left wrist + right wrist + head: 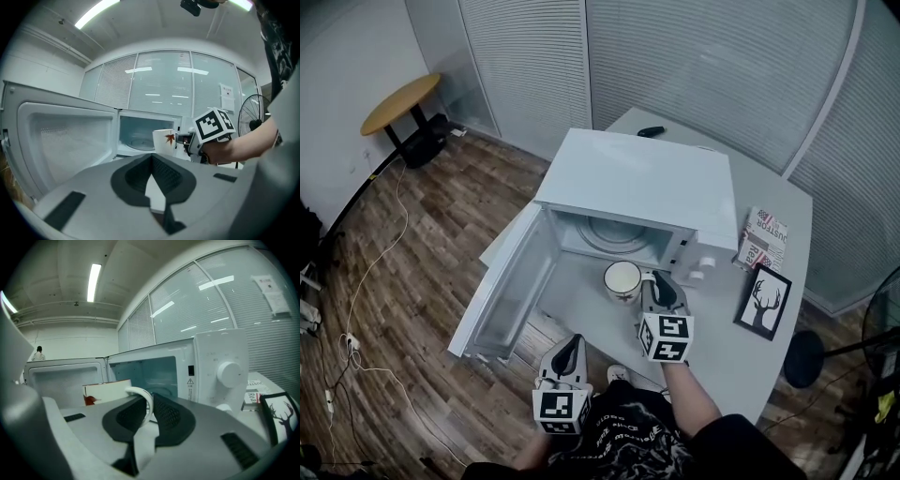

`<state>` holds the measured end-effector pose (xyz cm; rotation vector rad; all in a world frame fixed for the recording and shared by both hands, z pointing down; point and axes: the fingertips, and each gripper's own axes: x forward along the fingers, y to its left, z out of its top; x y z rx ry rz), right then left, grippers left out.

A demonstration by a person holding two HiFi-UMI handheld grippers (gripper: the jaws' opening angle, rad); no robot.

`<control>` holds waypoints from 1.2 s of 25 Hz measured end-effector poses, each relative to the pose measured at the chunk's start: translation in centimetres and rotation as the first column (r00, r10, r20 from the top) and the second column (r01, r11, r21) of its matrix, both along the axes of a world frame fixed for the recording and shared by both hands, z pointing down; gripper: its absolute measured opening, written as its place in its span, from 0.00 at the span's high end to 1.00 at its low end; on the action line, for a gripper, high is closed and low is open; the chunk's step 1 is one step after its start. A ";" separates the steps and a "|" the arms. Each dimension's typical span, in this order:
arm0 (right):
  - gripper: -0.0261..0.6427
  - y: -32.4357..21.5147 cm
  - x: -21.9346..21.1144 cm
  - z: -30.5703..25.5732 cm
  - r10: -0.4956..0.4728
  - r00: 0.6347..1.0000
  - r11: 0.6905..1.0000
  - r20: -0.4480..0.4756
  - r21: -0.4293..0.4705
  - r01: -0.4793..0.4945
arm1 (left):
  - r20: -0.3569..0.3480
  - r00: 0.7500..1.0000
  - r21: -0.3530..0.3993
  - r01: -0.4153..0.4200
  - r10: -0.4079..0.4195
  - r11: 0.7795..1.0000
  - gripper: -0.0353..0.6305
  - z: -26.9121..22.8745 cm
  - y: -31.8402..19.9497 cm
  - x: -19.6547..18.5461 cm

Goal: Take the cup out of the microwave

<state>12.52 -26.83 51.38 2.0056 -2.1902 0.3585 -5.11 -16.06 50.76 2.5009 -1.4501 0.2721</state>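
Observation:
The white microwave [637,183] stands on the table with its door [502,291] swung open to the left. A white cup [622,279] with a red leaf print hangs just in front of the open cavity. My right gripper [649,281] is shut on its handle. In the right gripper view the handle [146,404] sits pinched between the dark pads, the cup [105,391] to their left. The left gripper view shows the cup [165,140] out in front of the cavity [138,133]. My left gripper [573,341] hovers near the table's front edge, with its jaws [151,157] shut and empty.
A framed deer picture [763,302] and a printed box [765,239] lie right of the microwave. A black remote [651,131] sits behind it. A round wooden table [401,98] and cables [366,281] are on the floor at left, a fan [883,319] at right.

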 end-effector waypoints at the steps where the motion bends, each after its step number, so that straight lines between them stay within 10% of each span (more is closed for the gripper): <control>1: 0.89 0.3 0.1 -0.1 0.006 1.000 1.000 0.001 0.001 -0.006 | -0.005 1.000 0.000 -0.005 0.005 1.000 0.94 0.0 0.0 0.2; 30: 0.89 10.4 1.3 -2.8 0.080 0.995 0.995 0.053 0.047 -0.083 | -0.044 0.998 0.042 -0.053 0.055 0.998 0.94 -1.1 1.4 1.8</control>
